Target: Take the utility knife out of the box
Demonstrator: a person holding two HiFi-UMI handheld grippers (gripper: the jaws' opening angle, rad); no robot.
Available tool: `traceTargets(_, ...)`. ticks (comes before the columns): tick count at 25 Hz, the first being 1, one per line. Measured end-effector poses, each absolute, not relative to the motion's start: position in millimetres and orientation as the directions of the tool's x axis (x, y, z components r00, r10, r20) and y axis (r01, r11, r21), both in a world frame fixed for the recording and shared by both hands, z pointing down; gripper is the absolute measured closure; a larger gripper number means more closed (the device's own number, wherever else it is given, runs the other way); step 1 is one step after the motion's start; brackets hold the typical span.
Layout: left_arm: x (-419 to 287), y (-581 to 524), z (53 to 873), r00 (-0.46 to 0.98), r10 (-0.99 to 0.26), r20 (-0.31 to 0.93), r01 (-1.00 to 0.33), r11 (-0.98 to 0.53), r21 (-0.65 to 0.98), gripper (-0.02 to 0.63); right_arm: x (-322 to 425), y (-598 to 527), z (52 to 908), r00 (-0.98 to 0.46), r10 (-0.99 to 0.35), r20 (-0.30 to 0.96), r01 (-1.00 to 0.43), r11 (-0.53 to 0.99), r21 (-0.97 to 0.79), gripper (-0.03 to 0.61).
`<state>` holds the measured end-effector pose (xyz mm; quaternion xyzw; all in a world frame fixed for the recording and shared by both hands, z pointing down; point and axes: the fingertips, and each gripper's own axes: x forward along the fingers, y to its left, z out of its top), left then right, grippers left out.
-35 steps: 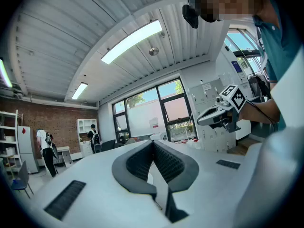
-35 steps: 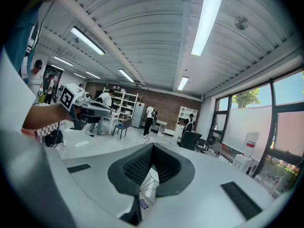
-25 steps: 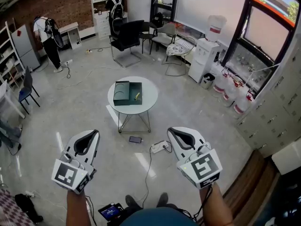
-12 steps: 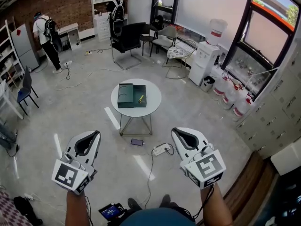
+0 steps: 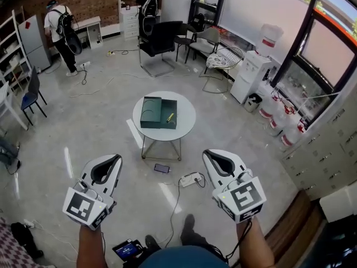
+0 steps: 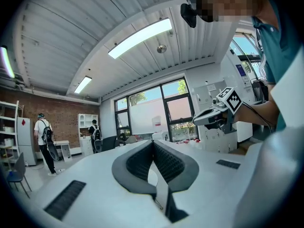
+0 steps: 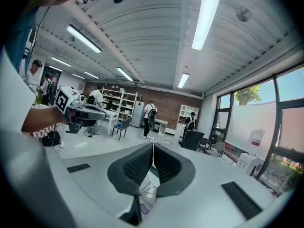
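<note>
A dark green box [image 5: 158, 112] lies open on a small round white table [image 5: 186, 119] in the middle of the room, some way ahead of me. A small yellow utility knife [image 5: 170, 117] lies in the box's right half. My left gripper [image 5: 115, 159] is held low at the left, my right gripper [image 5: 207, 153] low at the right, both far short of the table. Each is shut with nothing between its jaws. In the left gripper view the jaw tips [image 6: 153, 141] meet; the right gripper view shows its tips [image 7: 153, 145] together too, with the table partly hidden behind them.
A phone [image 5: 160, 168] and a power strip [image 5: 189, 178] with cables lie on the floor between me and the table. Black office chairs [image 5: 162, 42] and water jugs [image 5: 276, 120] stand beyond. Two people [image 5: 62, 27] stand at the far wall.
The view has moved toward the table, and both grippers have travelled forward with it. Both stay shut and empty. The box and knife have not moved on the table.
</note>
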<state>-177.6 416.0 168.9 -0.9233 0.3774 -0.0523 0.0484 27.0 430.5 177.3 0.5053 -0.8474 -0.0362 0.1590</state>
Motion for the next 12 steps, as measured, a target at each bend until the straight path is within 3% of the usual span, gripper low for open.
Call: traceTargets(12, -78, 320, 184, 0.634, -0.765, 0.111, -0.754, -0.643, -0.13, 0.595, 109, 297, 198, -0.573, -0.783, 0.243, -0.772, 0.615, 0.16, 0.541)
